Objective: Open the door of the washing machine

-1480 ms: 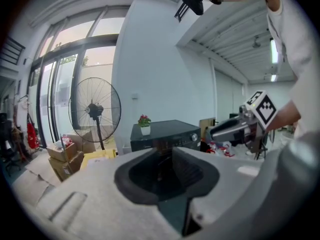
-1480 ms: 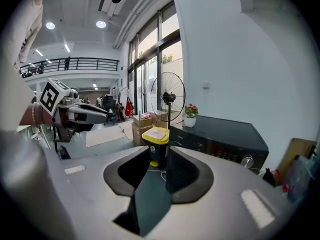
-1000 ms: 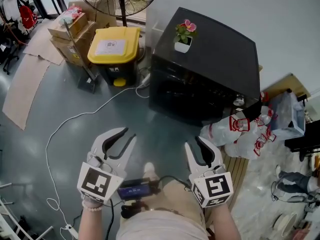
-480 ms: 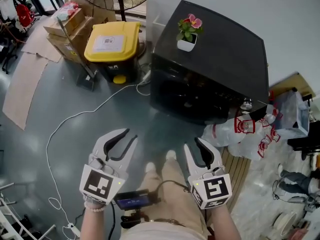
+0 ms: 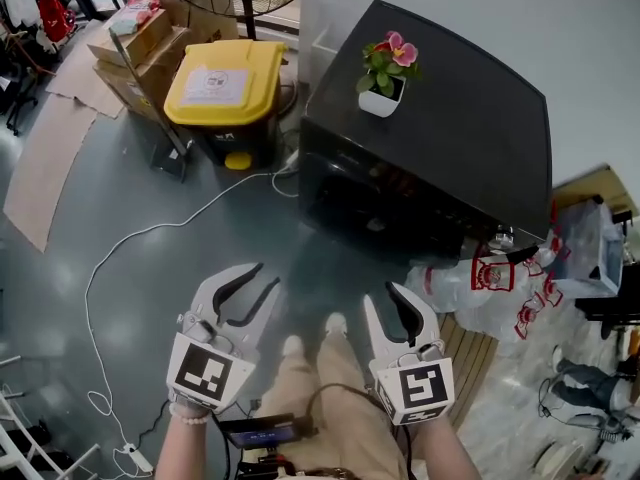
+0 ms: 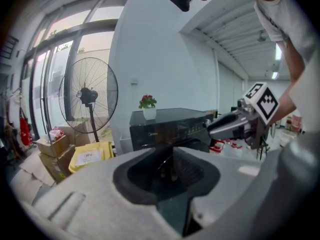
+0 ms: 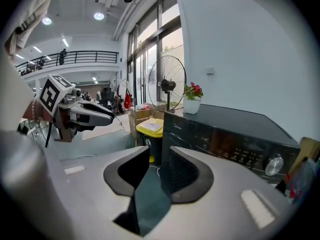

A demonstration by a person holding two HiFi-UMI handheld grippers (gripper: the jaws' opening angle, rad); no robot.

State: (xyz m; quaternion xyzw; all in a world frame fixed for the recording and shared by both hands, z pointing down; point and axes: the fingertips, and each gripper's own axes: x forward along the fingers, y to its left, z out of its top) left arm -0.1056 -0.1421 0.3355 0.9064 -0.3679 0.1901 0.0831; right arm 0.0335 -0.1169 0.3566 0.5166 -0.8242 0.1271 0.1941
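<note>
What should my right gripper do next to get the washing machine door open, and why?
Probably carry the right gripper forward toward the front door of the washing machine. Its jaws stand apart with nothing between them, and bare floor separates it from the machine, so it isn't touching the door. The handle isn't clear from here.

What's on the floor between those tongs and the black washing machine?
Nothing: in the head view only bare grey floor separates the left tongs and right tongs from the washing machine.
</note>
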